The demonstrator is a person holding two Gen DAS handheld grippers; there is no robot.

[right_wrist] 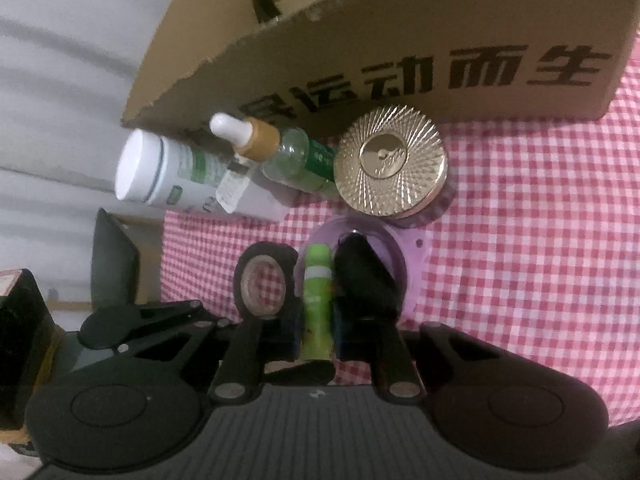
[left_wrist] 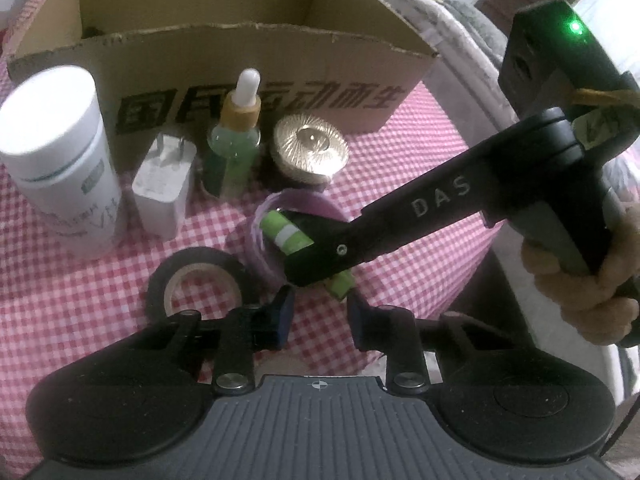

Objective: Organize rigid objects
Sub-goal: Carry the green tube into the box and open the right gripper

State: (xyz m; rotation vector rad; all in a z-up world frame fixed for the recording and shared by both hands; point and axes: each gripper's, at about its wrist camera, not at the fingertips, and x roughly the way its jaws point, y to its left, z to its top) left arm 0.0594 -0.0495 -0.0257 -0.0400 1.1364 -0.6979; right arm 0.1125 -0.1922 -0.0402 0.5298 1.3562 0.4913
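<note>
My right gripper (right_wrist: 318,332) is shut on a green tube with a white band (right_wrist: 317,300), holding it just over a purple round holder (right_wrist: 394,256). In the left wrist view the right gripper (left_wrist: 308,260) reaches in from the right with the green tube (left_wrist: 286,236) over the purple holder (left_wrist: 260,248). My left gripper (left_wrist: 320,312) is open and empty, just in front of them. A gold-lidded jar (left_wrist: 308,146), a green dropper bottle (left_wrist: 234,136), a white charger plug (left_wrist: 162,188), a white canister (left_wrist: 60,152) and a black tape roll (left_wrist: 198,280) stand nearby.
An open cardboard box (left_wrist: 248,68) with black printed characters stands behind the row of objects on the pink checked tablecloth (left_wrist: 80,300). Grey and white fabric (left_wrist: 452,40) lies at the right. The box front (right_wrist: 400,60) fills the top of the right wrist view.
</note>
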